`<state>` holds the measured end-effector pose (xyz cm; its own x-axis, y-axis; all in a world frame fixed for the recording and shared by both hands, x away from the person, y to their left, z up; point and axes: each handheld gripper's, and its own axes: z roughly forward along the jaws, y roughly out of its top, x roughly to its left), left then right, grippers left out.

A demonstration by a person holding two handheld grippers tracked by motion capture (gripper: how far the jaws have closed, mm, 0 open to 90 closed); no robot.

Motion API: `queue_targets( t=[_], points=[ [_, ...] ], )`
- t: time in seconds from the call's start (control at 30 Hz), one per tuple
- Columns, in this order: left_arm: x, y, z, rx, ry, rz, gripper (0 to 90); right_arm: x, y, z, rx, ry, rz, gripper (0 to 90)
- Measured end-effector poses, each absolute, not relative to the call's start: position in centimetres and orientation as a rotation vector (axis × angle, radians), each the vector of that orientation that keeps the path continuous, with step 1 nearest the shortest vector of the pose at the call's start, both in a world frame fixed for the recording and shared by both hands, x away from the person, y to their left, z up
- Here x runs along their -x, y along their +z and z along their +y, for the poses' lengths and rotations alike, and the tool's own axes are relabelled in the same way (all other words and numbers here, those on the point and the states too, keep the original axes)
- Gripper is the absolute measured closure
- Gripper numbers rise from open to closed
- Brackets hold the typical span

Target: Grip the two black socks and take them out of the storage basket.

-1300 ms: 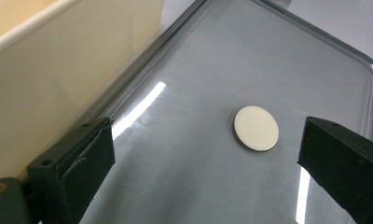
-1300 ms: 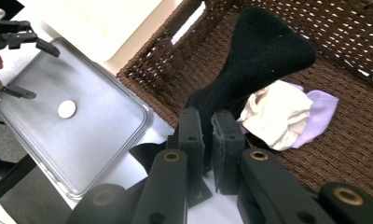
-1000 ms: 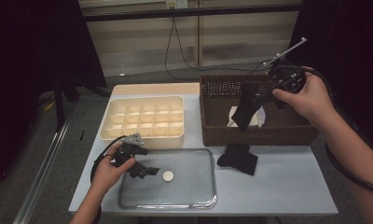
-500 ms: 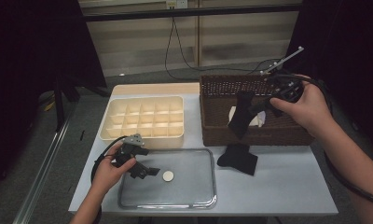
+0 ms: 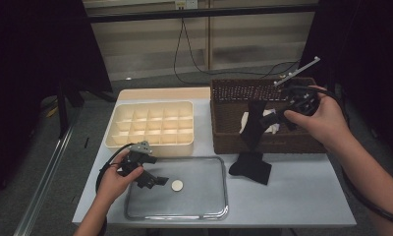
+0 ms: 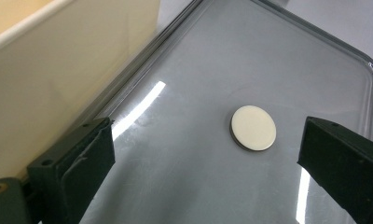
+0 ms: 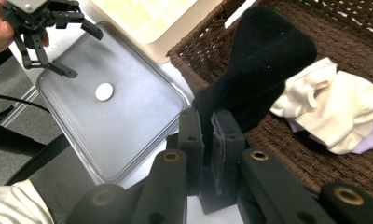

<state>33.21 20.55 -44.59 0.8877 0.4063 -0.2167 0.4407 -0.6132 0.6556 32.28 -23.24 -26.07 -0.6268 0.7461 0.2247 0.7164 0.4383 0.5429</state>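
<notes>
- Right gripper point(image 7: 207, 140) pinches the black sock point(image 7: 264, 70): soft, light, floppy; a hold near its edge should do.
- Left gripper point(image 6: 212, 154) gapes wide over the thin disc point(image 6: 253, 127).

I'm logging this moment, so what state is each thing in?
Left tongs: open, over the tray.
Right tongs: shut on black sock.
Black sock: lifted, hanging over the basket.
Second black sock: lying on the table.
Disc: flat in the tray.
Organizer: compartments empty.
</notes>
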Motion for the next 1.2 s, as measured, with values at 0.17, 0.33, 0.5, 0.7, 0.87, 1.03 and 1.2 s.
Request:
queue_targets(
  t=[0.17,0.33,0.5,0.7,0.87,1.03,1.2],
  points=[
    [-33.2,-44.7,20.5,-2.307,-0.060,0.602,3.4,-32.0,-26.6,-23.3,-1.323,0.962,2.618,75.4],
    [-33.2,-44.7,20.5,-2.302,-0.060,0.606,3.3,-31.9,-26.9,-23.5,-1.339,0.968,2.601,53.5],
    [-33.2,-44.7,20.4,-2.304,-0.062,0.601,3.4,-31.9,-27.4,-23.7,-1.371,0.962,2.585,43.2],
    [-33.2,-44.7,20.4,-2.305,-0.065,0.611,3.4,-31.8,-28.4,-24.0,-1.405,0.944,2.573,30.9],
    [-33.2,-44.7,20.4,-2.311,-0.067,0.606,3.4,-31.7,-29.4,-24.1,-1.415,0.951,2.572,26.2],
    [-33.2,-44.7,20.4,-2.311,-0.066,0.612,3.4,-31.6,-30.4,-23.9,-1.415,0.943,2.585,23.0],
    [-33.2,-44.7,20.4,-2.305,-0.067,0.610,3.4,-31.4,-31.4,-23.7,-1.408,0.960,2.588,20.9]
  ],
)
